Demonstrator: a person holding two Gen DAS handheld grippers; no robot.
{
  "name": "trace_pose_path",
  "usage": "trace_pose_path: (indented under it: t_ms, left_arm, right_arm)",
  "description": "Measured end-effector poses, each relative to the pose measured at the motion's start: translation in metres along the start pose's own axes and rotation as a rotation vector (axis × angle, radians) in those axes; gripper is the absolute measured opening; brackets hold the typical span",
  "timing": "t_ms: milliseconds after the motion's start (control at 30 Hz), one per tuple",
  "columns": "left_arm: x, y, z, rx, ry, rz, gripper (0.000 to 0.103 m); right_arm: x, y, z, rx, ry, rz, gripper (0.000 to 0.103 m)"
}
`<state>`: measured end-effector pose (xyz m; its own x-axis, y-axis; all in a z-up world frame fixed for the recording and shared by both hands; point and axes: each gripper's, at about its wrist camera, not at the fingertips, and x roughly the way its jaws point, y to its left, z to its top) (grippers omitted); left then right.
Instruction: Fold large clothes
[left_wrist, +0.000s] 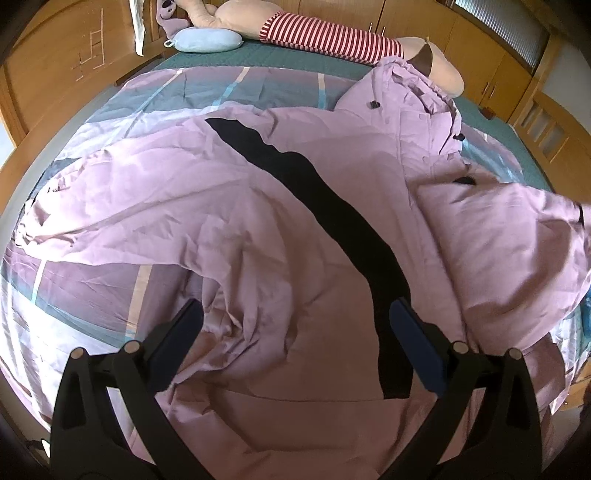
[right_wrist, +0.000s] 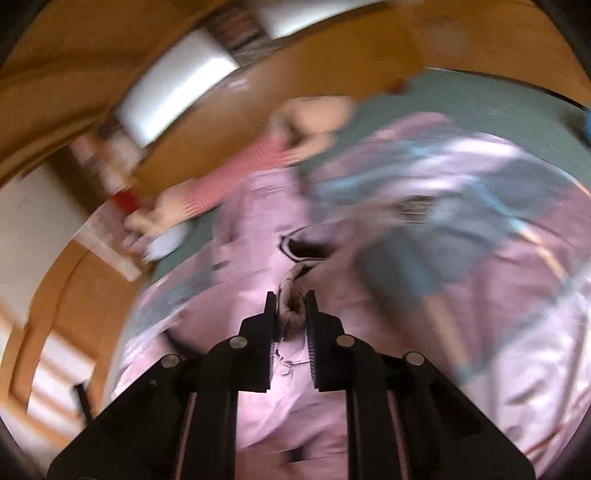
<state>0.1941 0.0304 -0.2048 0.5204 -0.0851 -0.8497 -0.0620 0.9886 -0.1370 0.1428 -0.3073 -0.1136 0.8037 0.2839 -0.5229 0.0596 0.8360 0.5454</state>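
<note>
A large pink jacket (left_wrist: 277, 221) with a black stripe (left_wrist: 332, 206) lies spread and wrinkled on the bed, its hood (left_wrist: 413, 96) towards the far side. My left gripper (left_wrist: 295, 306) hangs open just above the jacket's lower body, with nothing pinched between its fingers. At the right, one sleeve (left_wrist: 517, 240) is raised and folded over the body. The right wrist view is blurred. There my right gripper (right_wrist: 290, 299) is shut on a bunched sleeve end (right_wrist: 291, 314) of the pink jacket (right_wrist: 258, 221), which hangs below the jaws.
The checked pink, blue and white bedcover (left_wrist: 92, 295) lies under the jacket. A big plush toy in a red striped shirt (left_wrist: 325, 37) and a pale blue pillow (left_wrist: 207, 38) lie at the far edge. Wooden wardrobes (left_wrist: 55, 55) and a wooden bed frame (left_wrist: 546, 125) surround the bed.
</note>
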Motion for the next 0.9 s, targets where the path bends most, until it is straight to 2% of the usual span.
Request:
trace_pose_path:
  t_ms: [67, 133, 167, 200, 233, 267, 300, 367, 500, 533, 633, 667, 700, 767, 800, 900]
  left_arm:
    - [-0.003, 0.003, 0.001, -0.018, -0.008, -0.027, 0.101]
    - [-0.006, 0.004, 0.003, -0.021, -0.019, -0.047, 0.101]
    - [-0.007, 0.004, 0.005, -0.016, -0.026, -0.041, 0.101]
    - [-0.007, 0.006, 0.006, -0.012, -0.029, -0.029, 0.101]
    - [-0.007, 0.007, 0.007, -0.012, -0.031, -0.02, 0.101]
    - [-0.007, 0.01, 0.008, -0.022, -0.029, -0.014, 0.101]
    - [-0.007, 0.015, 0.009, -0.042, -0.024, -0.021, 0.101]
    - [-0.007, 0.025, 0.01, -0.09, -0.012, -0.055, 0.101]
    - [-0.009, 0.043, 0.011, -0.188, -0.005, -0.124, 0.101]
    - [-0.01, 0.048, 0.011, -0.213, -0.007, -0.14, 0.101]
    - [-0.019, 0.063, 0.012, -0.284, -0.042, -0.172, 0.101]
    - [-0.022, 0.068, 0.012, -0.304, -0.054, -0.18, 0.101]
    - [-0.027, 0.074, 0.012, -0.328, -0.066, -0.193, 0.101]
    - [-0.035, 0.084, 0.011, -0.379, -0.071, -0.256, 0.101]
    - [-0.038, 0.087, 0.01, -0.399, -0.072, -0.278, 0.101]
    - [-0.034, 0.088, 0.009, -0.391, -0.028, -0.319, 0.101]
  right_arm:
    - [0.011, 0.038, -0.005, -0.078, 0.053, 0.115, 0.015]
    - [0.025, 0.073, -0.016, -0.151, 0.141, 0.261, 0.022]
    - [0.034, 0.096, -0.029, -0.211, 0.203, 0.358, 0.045]
    - [0.039, 0.107, -0.033, -0.244, 0.222, 0.383, 0.08]
    - [0.042, 0.119, -0.045, -0.3, 0.228, 0.373, 0.095]
    - [0.043, 0.121, -0.052, -0.33, 0.211, 0.344, 0.102]
    - [0.045, 0.122, -0.058, -0.363, 0.189, 0.336, 0.102]
    - [0.053, 0.117, -0.069, -0.395, 0.22, 0.357, 0.102]
    - [0.06, 0.087, -0.067, -0.271, 0.283, 0.375, 0.102]
    - [0.06, 0.083, -0.064, -0.241, 0.282, 0.399, 0.102]
    - [0.037, 0.077, -0.06, -0.2, 0.27, 0.563, 0.102]
    - [0.029, 0.079, -0.059, -0.205, 0.256, 0.623, 0.102]
    - [0.023, 0.082, -0.058, -0.217, 0.243, 0.645, 0.102]
    - [0.019, 0.086, -0.058, -0.237, 0.232, 0.642, 0.102]
    - [0.021, 0.088, -0.059, -0.245, 0.238, 0.612, 0.102]
    - [0.037, 0.083, -0.06, -0.23, 0.269, 0.542, 0.102]
